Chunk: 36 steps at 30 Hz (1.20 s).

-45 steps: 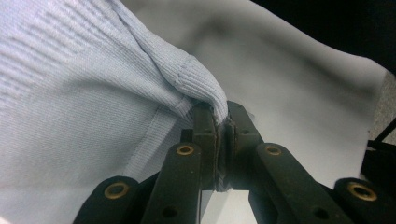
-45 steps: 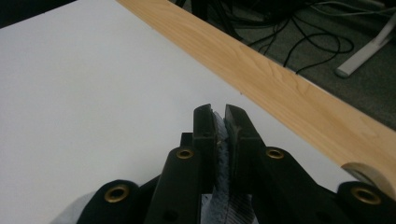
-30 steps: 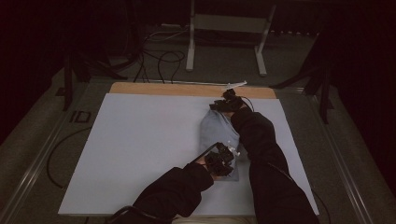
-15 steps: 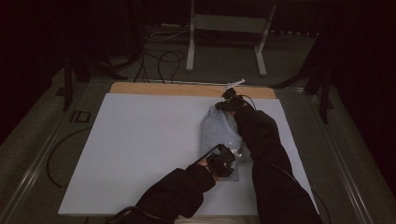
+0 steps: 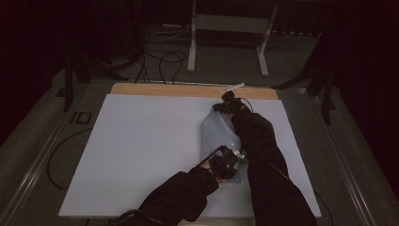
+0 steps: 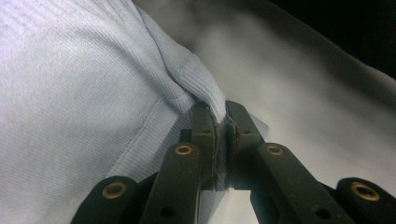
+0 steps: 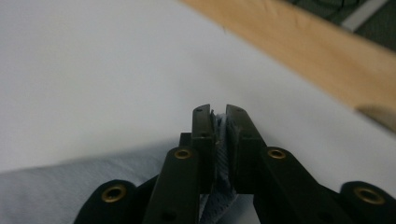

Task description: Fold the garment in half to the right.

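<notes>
A: Garment [image 5: 217, 134] — a pale blue-grey piece of ribbed cloth, lying right of centre in the high view on the white surface [image 5: 141, 150], stretched from the far wooden strip [image 5: 160, 90] toward the lower middle of the frame.

B: Who has hold of it?

A: Both. The left gripper [image 5: 225, 162] sits at the near end, low and just right of centre. In the left gripper view its fingers [image 6: 204, 135] are pressed together on a bunched fold of the cloth [image 6: 93, 93], which fans away toward the upper left.

B: And the other one?

A: The right gripper [image 5: 227, 104] is at the far end, just short of the wooden strip. Its fingers [image 7: 203, 135] have just been closing; in the right gripper view they pinch a thin edge of the fabric [image 7: 222, 154] between them, with more cloth at the lower left.

B: Are the sleeves in the way?

A: Black sleeves [image 5: 256, 141] cover the garment's right side.
</notes>
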Motion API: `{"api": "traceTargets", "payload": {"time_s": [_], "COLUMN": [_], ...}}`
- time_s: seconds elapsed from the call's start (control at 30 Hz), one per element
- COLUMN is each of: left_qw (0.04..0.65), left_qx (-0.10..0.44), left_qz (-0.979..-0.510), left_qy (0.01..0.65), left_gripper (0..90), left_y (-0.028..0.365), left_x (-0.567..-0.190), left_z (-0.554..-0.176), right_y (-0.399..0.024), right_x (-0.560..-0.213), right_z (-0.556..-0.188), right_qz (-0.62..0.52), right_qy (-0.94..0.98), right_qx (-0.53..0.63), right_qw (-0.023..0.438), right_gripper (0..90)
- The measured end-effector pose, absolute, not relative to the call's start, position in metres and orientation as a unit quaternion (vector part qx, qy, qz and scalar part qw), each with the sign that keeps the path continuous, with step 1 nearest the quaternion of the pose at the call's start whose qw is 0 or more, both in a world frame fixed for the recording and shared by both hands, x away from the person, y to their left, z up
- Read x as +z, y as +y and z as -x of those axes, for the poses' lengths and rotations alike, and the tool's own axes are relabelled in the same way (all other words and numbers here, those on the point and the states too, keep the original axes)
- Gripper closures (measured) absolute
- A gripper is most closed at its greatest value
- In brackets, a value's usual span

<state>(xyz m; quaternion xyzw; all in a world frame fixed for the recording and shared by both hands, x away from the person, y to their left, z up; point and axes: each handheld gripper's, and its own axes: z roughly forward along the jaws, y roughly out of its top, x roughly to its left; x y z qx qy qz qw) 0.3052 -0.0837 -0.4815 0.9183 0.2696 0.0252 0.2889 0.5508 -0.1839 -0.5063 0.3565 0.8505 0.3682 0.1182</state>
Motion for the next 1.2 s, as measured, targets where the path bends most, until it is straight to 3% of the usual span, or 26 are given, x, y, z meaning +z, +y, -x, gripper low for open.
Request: {"api": "traceTargets", "payload": {"time_s": [0.17,0.3,0.37,0.4,0.53,0.7,0.9,1.1,1.2], "left_qw": [0.281,0.278,0.279,0.277,0.279,0.297,0.33,0.348,0.356], "left_qx": [0.021,0.023,0.023,0.024,0.022,0.016,0.002,0.013,0.013], "left_qz": [-0.922,-0.923,-0.923,-0.924,-0.923,-0.921,-0.912,-0.907,-0.905], "left_qy": [0.267,0.264,0.265,0.263,0.262,0.252,0.242,0.236,0.231], "left_gripper": [83.1,78.7,77.9,77.7,77.0,61.4,38.8,27.0,17.0], "left_y": [-0.086,-0.088,-0.088,-0.089,-0.089,-0.089,-0.074,-0.06,-0.052], "left_x": [-0.487,-0.492,-0.492,-0.491,-0.491,-0.484,-0.465,-0.45,-0.446], "left_z": [-0.306,-0.306,-0.305,-0.305,-0.305,-0.298,-0.297,-0.297,-0.3], "right_y": [-0.185,-0.188,-0.19,-0.198,-0.207,-0.208,-0.199,-0.193,-0.19], "right_x": [-0.509,-0.499,-0.495,-0.485,-0.463,-0.44,-0.428,-0.42,-0.418], "right_z": [-0.551,-0.547,-0.546,-0.543,-0.539,-0.529,-0.512,-0.501,-0.495], "right_qz": [-0.368,-0.368,-0.366,-0.364,-0.366,-0.348,-0.328,-0.318,-0.309], "right_qy": [0.854,0.848,0.847,0.841,0.829,0.831,0.839,0.84,0.841], "right_qx": [0.343,0.356,0.361,0.378,0.404,0.416,0.418,0.427,0.43], "right_qw": [0.134,0.134,0.133,0.128,0.126,0.123,0.116,0.11,0.109], "right_gripper": [65.0,46.6,44.2,36.5,28.1,15.6,12.3,10.5,10.5]}}
